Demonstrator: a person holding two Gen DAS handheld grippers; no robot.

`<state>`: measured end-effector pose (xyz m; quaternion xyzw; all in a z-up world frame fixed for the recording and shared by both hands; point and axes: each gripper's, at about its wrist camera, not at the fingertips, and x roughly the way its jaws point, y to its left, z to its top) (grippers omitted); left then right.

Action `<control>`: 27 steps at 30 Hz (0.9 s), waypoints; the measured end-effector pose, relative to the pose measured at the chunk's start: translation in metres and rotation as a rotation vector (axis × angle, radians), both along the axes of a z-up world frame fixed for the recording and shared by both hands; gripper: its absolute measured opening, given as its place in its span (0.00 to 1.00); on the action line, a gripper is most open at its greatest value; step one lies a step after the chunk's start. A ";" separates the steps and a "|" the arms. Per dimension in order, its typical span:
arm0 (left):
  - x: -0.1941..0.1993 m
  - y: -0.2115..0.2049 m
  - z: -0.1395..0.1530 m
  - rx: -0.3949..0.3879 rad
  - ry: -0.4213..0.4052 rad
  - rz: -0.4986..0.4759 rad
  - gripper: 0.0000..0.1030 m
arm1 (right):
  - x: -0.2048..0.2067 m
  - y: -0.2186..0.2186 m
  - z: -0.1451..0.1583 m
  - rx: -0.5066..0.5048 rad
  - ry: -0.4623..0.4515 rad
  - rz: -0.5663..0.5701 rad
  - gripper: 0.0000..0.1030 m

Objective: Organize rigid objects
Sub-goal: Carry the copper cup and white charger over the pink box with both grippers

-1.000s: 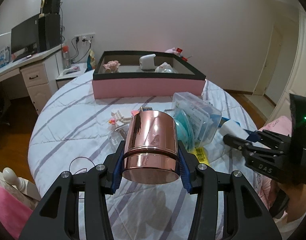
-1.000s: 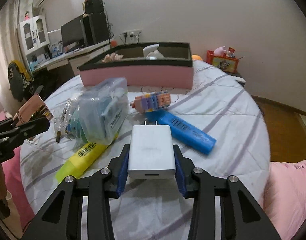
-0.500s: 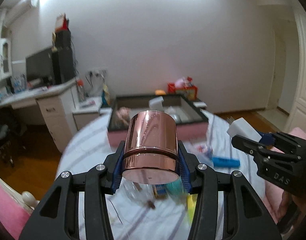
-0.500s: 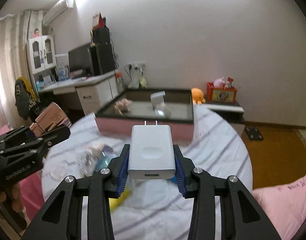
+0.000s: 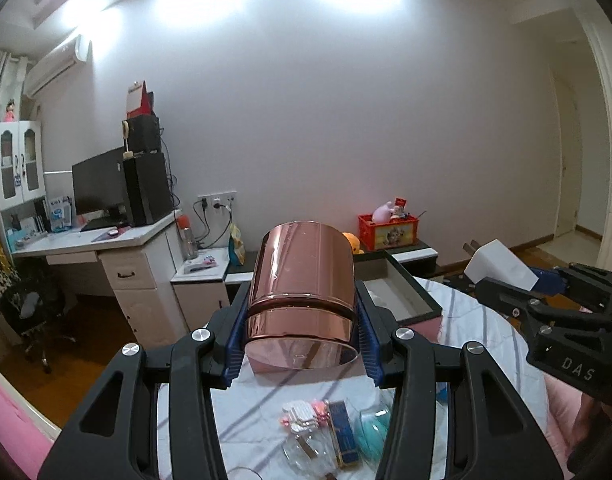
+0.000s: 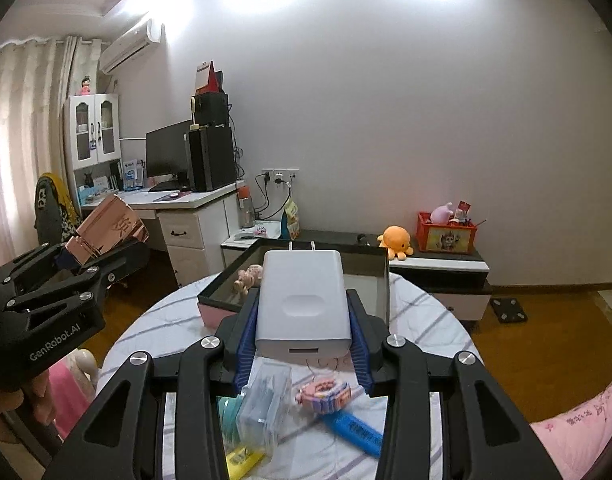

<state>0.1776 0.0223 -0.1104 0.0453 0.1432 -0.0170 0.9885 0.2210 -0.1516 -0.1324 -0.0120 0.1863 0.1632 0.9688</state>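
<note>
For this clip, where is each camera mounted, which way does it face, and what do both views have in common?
Left wrist: sits on the left claw, looking along its fingers across the round table toward the desk and white wall; the claw clamps a rose-gold canister, and the right claw shows at the right edge.
Right wrist: sits on the right claw, facing the same wall; it grips a white charger, with the left claw at left.
Shared: the pink tray, desk, red crate.
</note>
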 end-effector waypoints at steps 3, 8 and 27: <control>0.010 0.001 0.000 0.004 0.006 0.001 0.47 | 0.008 0.003 0.001 -0.003 -0.006 0.002 0.40; 0.027 -0.002 -0.003 0.019 0.016 0.004 0.47 | 0.025 0.007 0.001 -0.015 -0.004 0.009 0.40; 0.209 0.007 -0.070 0.057 0.353 -0.081 0.47 | 0.172 0.008 -0.066 -0.122 0.236 0.015 0.40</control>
